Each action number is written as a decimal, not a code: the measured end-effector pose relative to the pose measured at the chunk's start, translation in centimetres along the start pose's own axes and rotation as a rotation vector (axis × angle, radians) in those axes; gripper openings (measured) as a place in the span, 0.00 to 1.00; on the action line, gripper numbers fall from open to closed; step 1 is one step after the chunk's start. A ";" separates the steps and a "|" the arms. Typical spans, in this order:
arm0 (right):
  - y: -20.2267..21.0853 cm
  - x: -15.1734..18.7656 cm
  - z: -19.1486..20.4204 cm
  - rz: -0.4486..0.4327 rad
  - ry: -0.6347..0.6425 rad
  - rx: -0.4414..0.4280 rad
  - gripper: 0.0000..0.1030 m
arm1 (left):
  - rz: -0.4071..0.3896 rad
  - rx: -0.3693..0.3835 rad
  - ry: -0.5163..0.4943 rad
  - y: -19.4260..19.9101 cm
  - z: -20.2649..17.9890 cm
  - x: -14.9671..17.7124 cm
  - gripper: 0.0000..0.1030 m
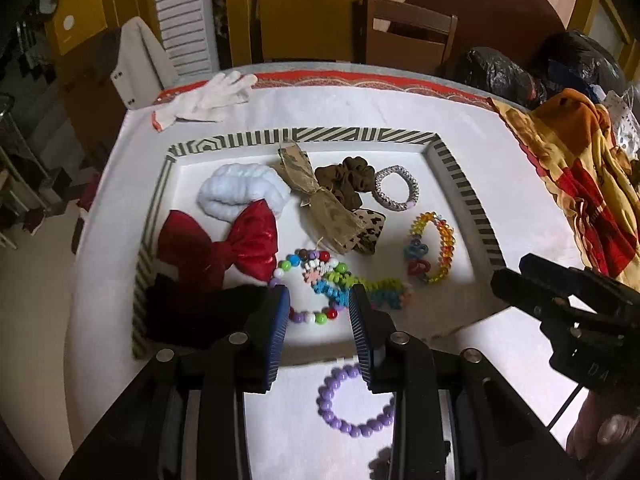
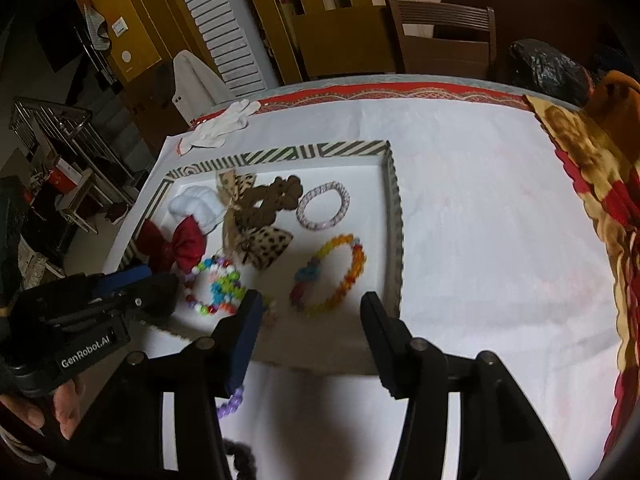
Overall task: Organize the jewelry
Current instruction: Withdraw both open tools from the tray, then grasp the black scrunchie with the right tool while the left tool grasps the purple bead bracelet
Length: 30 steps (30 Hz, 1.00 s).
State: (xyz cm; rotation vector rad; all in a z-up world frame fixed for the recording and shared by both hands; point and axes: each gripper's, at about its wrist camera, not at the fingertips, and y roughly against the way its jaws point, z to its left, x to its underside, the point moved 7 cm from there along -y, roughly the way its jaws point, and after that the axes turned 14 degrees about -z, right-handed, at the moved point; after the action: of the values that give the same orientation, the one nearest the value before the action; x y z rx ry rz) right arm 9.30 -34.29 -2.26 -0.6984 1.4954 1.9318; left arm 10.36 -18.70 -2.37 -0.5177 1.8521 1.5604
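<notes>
We judge the step in hand to be collecting the purple bead bracelet [image 1: 354,402], which lies on the white tablecloth [image 1: 480,120] just outside the near wall of the striped tray [image 1: 304,136]. The left gripper [image 1: 320,312] hovers above it, its blue-padded jaws moderately parted and holding nothing. The right gripper [image 2: 310,320] stands wide apart and likewise empty, over the tray's near right corner.

To do the step well, we lower the left gripper until one pad sits inside the ring and the other outside, then close across a single arc of beads. We judge the beads smooth, round and glossy, so a light grip may let them roll; we close firmly and lift slowly over the tray wall.

Inside the tray, materials vary:
- a red satin bow [image 1: 224,248], shiny and creased;
- a white fluffy scrunchie [image 1: 236,192];
- a brown fabric scrunchie [image 1: 344,180];
- a clear coiled band [image 1: 396,194];
- an orange faceted bracelet [image 1: 434,246], translucent;
- a multicolour bead bracelet [image 1: 308,280].
</notes>
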 end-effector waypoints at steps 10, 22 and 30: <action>4.5 1.9 1.6 -0.035 0.021 0.013 0.56 | -0.053 -0.030 0.009 3.9 -0.9 1.6 0.23; 8.3 3.7 1.6 -0.043 0.025 0.016 0.58 | -0.100 -0.074 0.020 7.7 -1.5 3.5 0.23; 10.6 4.7 1.6 -0.056 0.037 0.023 0.58 | -0.131 -0.088 0.039 9.7 -1.8 4.3 0.23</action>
State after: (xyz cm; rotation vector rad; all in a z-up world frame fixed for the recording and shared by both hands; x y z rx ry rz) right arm -1.71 -34.18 1.73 -0.7609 1.5020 1.8670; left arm 0.42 -17.91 1.69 -0.6997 1.7473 1.5593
